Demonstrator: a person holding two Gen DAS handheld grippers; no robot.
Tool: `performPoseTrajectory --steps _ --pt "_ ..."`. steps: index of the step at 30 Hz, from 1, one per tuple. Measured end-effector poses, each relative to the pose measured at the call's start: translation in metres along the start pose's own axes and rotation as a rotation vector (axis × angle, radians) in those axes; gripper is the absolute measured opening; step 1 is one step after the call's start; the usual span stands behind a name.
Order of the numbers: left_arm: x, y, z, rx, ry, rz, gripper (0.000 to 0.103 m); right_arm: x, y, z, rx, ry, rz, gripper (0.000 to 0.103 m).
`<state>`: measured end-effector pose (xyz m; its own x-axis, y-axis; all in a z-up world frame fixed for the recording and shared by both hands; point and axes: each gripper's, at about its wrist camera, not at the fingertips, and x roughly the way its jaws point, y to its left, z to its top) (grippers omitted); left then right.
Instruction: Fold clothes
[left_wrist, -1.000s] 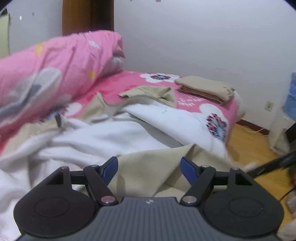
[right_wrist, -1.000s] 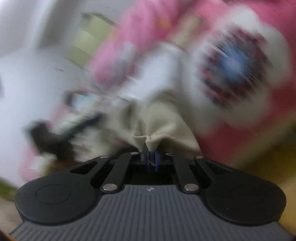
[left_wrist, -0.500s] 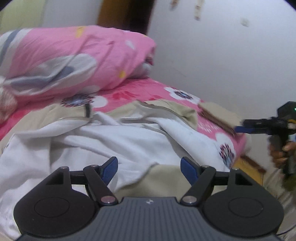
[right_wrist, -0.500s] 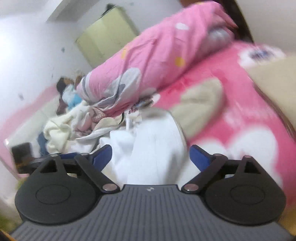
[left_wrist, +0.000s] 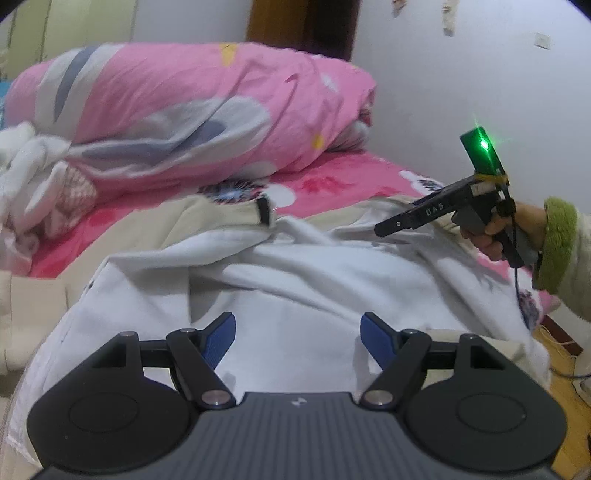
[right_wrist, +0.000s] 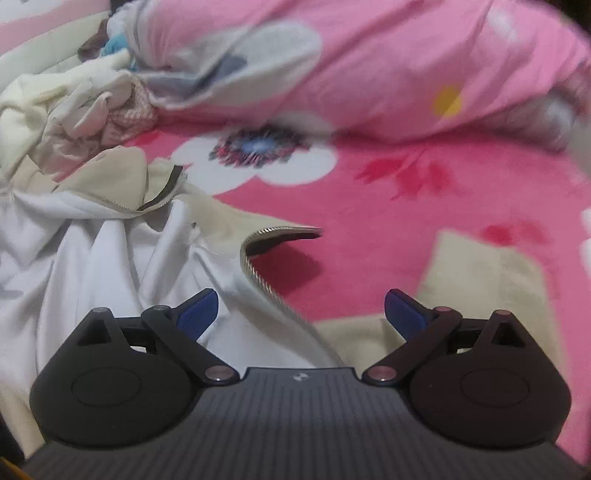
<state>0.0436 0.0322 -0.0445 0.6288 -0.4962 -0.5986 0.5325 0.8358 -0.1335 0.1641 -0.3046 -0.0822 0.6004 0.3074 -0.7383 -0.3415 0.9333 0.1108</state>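
Lying open and rumpled on the bed (right_wrist: 406, 206), the jacket (left_wrist: 314, 280) shows its white lining up, with the beige shell and a zipper edge (right_wrist: 266, 280) curling clear of the sheet. Both grippers are released and nothing is held: the left gripper (left_wrist: 297, 332) hovers over the lining with its jaws apart, and the right gripper (right_wrist: 299, 310) stands wide above the zipper edge. A fold started now is likely to be spoiled, since the wrinkles would be trapped inside and the stiff, lifted zipper could spring back or be pinched together with the lining. A single layer may also be missed, so that two layers are dragged at once. Room is limited by the quilt (left_wrist: 192, 110) bulging behind the jacket, and a clothes heap (right_wrist: 74, 107) is crowded beside the collar, where it could be snagged.
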Motion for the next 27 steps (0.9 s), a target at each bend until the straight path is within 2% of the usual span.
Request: performPoseTrajectory --steps 3,5,8,9,10,11,12,13,16,20,22,24,25,26,27 --pt "0.005 0.009 0.001 -0.007 -0.003 0.032 0.075 0.026 0.009 0.007 -0.024 0.077 0.05 0.096" --pt "0.006 0.014 0.004 -0.015 -0.012 0.049 0.075 0.035 0.021 0.008 -0.055 0.096 0.051 0.096" --pt "0.004 0.019 0.016 -0.008 -0.041 0.074 0.075 0.04 0.037 0.008 -0.11 0.082 0.03 0.085" --pt "0.003 0.018 0.021 0.013 -0.05 0.09 0.075 0.039 0.04 0.009 -0.115 0.079 0.027 0.074" --pt "0.003 0.017 0.027 0.039 -0.059 0.107 0.075 0.038 0.042 0.01 -0.122 0.073 0.023 0.057" --pt "0.004 0.014 0.033 0.071 -0.061 0.127 0.076 0.036 0.045 0.01 -0.132 0.068 0.004 0.051" --pt "0.009 0.01 0.038 0.109 -0.061 0.152 0.078 0.035 0.048 0.01 -0.139 0.066 -0.019 0.035" --pt "0.015 0.006 0.044 0.151 -0.062 0.179 0.079 0.035 0.049 0.011 -0.145 0.064 -0.036 0.024" --pt "0.045 -0.005 0.054 0.281 -0.029 0.238 0.083 0.037 0.058 0.013 -0.191 0.061 -0.089 0.023" --pt "0.095 -0.016 0.053 0.477 0.068 0.334 0.083 0.038 0.066 0.015 -0.25 0.06 -0.125 0.031" --pt "0.12 -0.018 0.051 0.552 0.116 0.383 0.077 0.042 0.06 0.018 -0.222 0.063 -0.122 0.05" --pt "0.133 -0.01 0.05 0.54 0.143 0.411 0.048 0.046 0.052 0.021 -0.185 0.067 -0.115 0.058" --pt "0.134 -0.005 0.051 0.51 0.146 0.408 0.041 0.048 0.048 0.022 -0.158 0.065 -0.101 0.056" --pt "0.134 -0.001 0.053 0.47 0.144 0.399 0.027 0.049 0.044 0.021 -0.135 0.056 -0.085 0.052" --pt "0.131 0.003 0.055 0.437 0.137 0.394 0.023 0.047 0.045 0.02 -0.131 0.036 -0.075 0.033"
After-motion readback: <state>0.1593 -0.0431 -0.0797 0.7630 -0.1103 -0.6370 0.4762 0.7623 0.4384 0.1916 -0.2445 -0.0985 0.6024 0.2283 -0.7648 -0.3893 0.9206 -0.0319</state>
